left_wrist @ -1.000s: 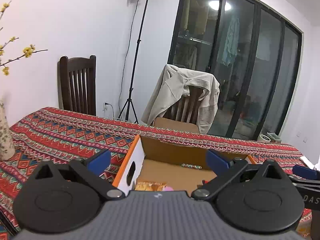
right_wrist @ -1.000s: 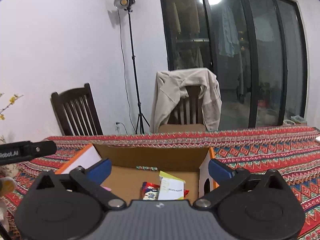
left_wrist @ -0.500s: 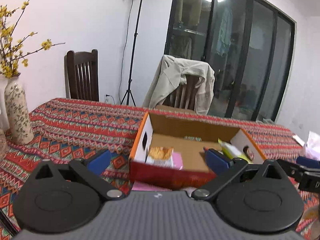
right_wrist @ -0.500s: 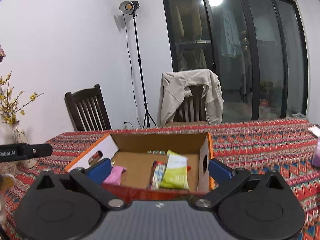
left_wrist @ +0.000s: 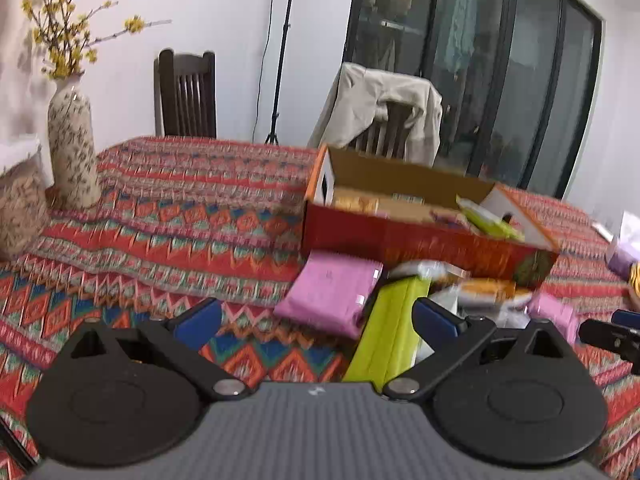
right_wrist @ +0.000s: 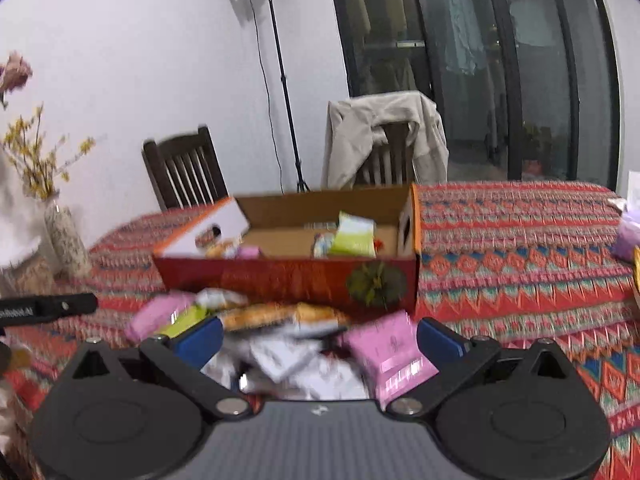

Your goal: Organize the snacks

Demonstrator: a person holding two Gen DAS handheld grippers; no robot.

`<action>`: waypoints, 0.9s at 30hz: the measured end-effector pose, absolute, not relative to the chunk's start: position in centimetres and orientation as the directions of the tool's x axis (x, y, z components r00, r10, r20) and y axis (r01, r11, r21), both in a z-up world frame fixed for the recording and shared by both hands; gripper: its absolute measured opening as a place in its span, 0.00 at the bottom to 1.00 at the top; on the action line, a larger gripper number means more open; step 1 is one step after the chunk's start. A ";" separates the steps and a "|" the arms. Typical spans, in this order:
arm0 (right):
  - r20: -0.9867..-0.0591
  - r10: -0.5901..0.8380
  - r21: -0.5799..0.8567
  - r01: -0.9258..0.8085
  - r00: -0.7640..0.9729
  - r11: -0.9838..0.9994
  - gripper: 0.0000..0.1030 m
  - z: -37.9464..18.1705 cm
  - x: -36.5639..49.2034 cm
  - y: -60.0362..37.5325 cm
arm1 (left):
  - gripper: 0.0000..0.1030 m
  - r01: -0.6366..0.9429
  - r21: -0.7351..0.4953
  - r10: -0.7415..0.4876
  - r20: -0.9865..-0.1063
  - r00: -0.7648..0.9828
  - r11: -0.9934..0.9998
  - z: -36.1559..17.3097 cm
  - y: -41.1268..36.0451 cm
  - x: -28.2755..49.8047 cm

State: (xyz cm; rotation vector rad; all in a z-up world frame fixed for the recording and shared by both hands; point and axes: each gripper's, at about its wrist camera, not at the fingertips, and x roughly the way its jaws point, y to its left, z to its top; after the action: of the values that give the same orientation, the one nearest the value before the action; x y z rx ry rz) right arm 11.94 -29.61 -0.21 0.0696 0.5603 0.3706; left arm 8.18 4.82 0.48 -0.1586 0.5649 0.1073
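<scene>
An open cardboard box (left_wrist: 420,240) (right_wrist: 288,280) with a red front stands on the patterned tablecloth and holds several snack packets. A pile of loose snacks lies in front of it: a pink packet (left_wrist: 332,294), a lime-green packet (left_wrist: 394,336), an orange packet (right_wrist: 280,316), another pink packet (right_wrist: 390,354) and white packets (right_wrist: 280,360). My left gripper (left_wrist: 316,320) is open and empty above the cloth, left of the green packet. My right gripper (right_wrist: 320,338) is open and empty, low over the pile.
A patterned vase (left_wrist: 72,144) with yellow flowers stands at the table's left side. Two chairs (left_wrist: 186,94) stand behind the table, one draped with a beige jacket (left_wrist: 380,108). A lamp stand (right_wrist: 280,80) is by the wall. Purple items (right_wrist: 630,236) lie at the far right.
Both grippers have pulled back from over the box toward the near side of the table. The pile of loose snacks in front of the box has come into view.
</scene>
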 end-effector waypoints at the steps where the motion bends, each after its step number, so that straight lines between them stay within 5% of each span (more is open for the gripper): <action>1: -0.520 0.365 0.165 -0.329 0.772 0.930 1.00 -0.7 11.5 -29.5 | 1.00 -0.144 -0.113 0.059 -0.549 0.834 0.983 0.2 4.7 8.0; 12: -0.612 0.423 0.151 -0.425 0.669 0.892 0.90 -3.7 9.6 -24.7 | 1.00 -0.126 -0.109 0.039 -0.584 0.811 0.986 -1.4 4.6 6.1; 20: -0.633 0.409 0.121 -0.437 0.657 0.891 0.48 -4.9 8.9 -22.9 | 1.00 -0.128 -0.144 0.018 -0.593 0.805 0.981 -1.9 5.0 5.8; 27: -0.583 0.422 0.141 -0.425 0.695 0.894 0.40 -3.2 8.7 -24.4 | 1.00 -0.103 -0.126 0.010 -0.586 0.810 0.987 -1.1 4.3 6.9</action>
State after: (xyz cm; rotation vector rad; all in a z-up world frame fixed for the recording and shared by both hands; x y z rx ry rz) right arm 8.73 -24.42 -3.24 -0.0053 0.6488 0.4728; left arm 6.93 4.31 -1.13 -0.1548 0.6239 0.0609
